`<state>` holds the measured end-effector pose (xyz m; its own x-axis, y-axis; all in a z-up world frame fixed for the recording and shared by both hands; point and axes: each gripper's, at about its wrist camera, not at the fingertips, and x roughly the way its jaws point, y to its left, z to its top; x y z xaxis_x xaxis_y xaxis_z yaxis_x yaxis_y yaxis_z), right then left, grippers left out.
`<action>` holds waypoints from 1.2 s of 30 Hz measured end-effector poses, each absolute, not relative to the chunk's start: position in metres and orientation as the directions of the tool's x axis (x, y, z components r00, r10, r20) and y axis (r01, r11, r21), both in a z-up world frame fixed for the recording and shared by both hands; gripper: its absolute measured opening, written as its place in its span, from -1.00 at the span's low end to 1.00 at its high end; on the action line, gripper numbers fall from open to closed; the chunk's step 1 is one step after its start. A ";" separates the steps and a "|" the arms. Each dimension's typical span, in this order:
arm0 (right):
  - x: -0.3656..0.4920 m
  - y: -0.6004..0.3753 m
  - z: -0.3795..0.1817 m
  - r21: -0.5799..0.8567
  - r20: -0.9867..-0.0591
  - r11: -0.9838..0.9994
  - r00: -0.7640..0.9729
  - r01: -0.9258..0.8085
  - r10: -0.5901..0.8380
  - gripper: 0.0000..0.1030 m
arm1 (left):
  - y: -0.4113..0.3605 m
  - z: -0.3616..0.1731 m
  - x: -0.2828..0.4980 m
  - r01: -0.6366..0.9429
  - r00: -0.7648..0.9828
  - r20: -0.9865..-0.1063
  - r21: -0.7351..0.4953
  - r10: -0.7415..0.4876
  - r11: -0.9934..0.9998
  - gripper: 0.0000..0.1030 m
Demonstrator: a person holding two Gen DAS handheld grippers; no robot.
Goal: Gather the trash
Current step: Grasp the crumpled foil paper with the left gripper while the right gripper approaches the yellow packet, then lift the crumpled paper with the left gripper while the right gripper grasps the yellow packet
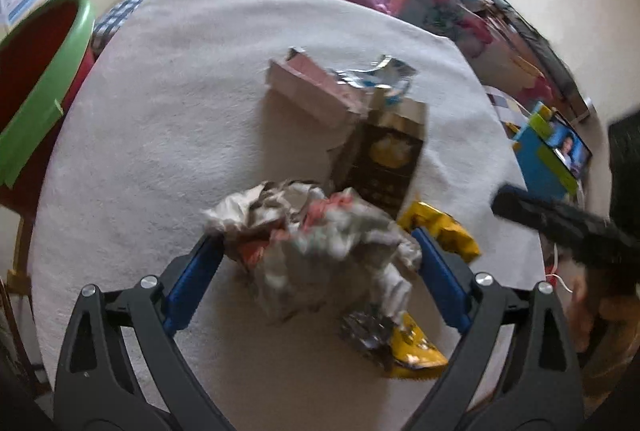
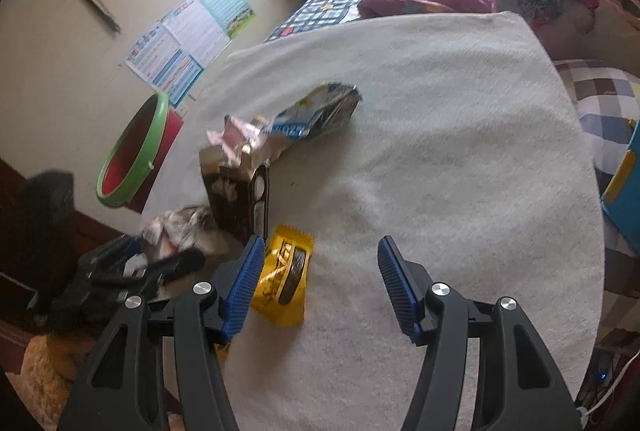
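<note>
The crumpled wrapper (image 1: pixel 316 243) sits between the left gripper (image 1: pixel 318 263) pads — apparently pinched, though blur hides contact. The bin (image 1: pixel 44 87) lies well off to its left. The right gripper (image 2: pixel 320 285) hangs spread beside a yellow packet (image 2: pixel 286 275).

**Hidden, cropped and blurred**

In the left wrist view, motion blur smears the crumpled wrapper (image 1: pixel 320 247), leaving its print unreadable. It covers part of the yellow packet (image 1: pixel 412 347) below it. The red bin (image 1: pixel 44 87) is cut off at the left edge. The wall posters (image 2: pixel 188 39) are too small to read.
</note>
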<state>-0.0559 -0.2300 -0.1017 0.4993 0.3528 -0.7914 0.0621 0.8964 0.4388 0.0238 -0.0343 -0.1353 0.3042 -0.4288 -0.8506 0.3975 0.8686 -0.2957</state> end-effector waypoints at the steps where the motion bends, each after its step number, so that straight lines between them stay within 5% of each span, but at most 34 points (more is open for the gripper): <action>1: -0.056 -0.229 -0.103 0.443 -0.791 0.895 0.494 0.056 0.361 0.11 | -0.034 -0.138 0.026 0.379 0.305 -0.854 -0.297 -0.421 0.876 0.70; 8: -0.056 -0.223 -0.109 0.447 -0.795 0.894 0.472 0.033 0.380 0.11 | -0.023 -0.134 0.029 0.300 0.352 -0.857 -0.279 -0.378 0.912 0.10; 17: -0.047 -0.208 -0.119 0.472 -0.797 0.881 0.433 0.011 0.422 0.11 | -0.013 -0.122 0.028 0.296 0.385 -0.851 -0.251 -0.356 0.921 0.09; 24: -0.045 -0.205 -0.120 0.496 -0.785 0.868 0.431 0.006 0.446 -0.32 | -0.011 -0.117 0.029 0.306 0.397 -0.843 -0.251 -0.363 0.918 0.21; 36: -0.054 -0.222 -0.109 0.436 -0.791 0.898 0.501 0.058 0.351 -0.35 | -0.007 -0.131 0.034 0.303 0.361 -0.849 -0.284 -0.386 0.910 0.37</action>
